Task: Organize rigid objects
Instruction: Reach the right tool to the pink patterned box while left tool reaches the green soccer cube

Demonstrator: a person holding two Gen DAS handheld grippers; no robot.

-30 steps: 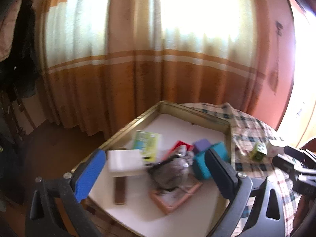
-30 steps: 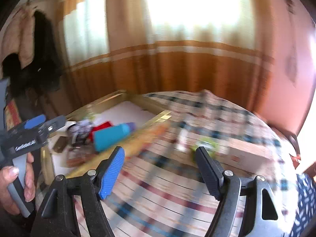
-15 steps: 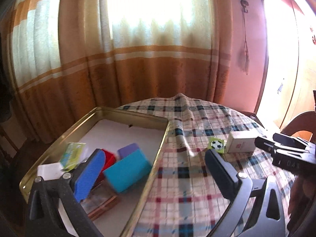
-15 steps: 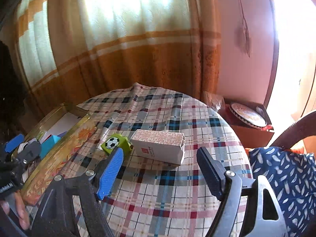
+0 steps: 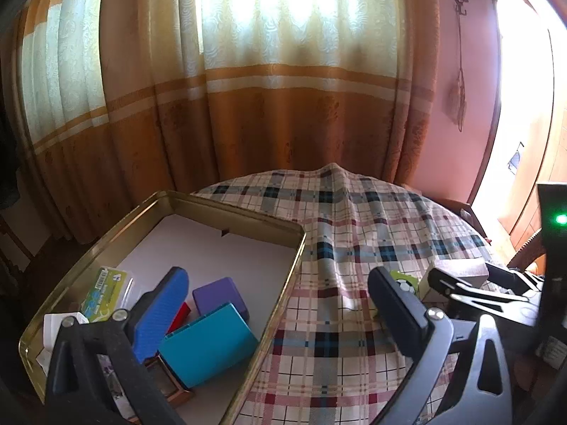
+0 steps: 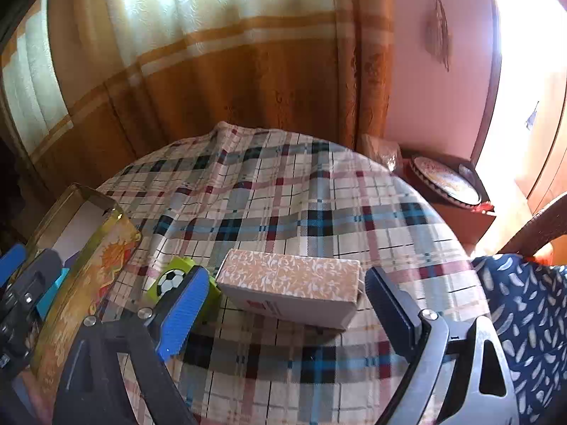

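the right claw (image 6: pixel 283 304) stands wide, its jaws having just been opening, and the patterned cardboard box (image 6: pixel 288 288) lies between them on the plaid cloth of the tabletop (image 6: pixel 283 194); the pads do not press on it. a small green cube with a football picture (image 6: pixel 177 281) sits just beside the box, partly behind the blue left pad. the gold tin tray (image 6: pixel 88 276) stands at the left edge of the tabletop.

the left claw (image 5: pixel 280 311) is open and empty, straddling the tray's (image 5: pixel 297 258) right wall. inside the tray, toward its near end, lie a teal box (image 5: pixel 209 343), a purple block (image 5: pixel 219 297) touching it, a red piece (image 5: pixel 180 315) mostly hidden behind the blue pad, a green-labelled packet (image 5: pixel 104 292) and a white item (image 5: pixel 55 326) in the near left corner. the far half of the tray floor is bare. in this view the right claw (image 5: pixel 475 287) reaches in from the right over the box (image 5: pixel 457 269).
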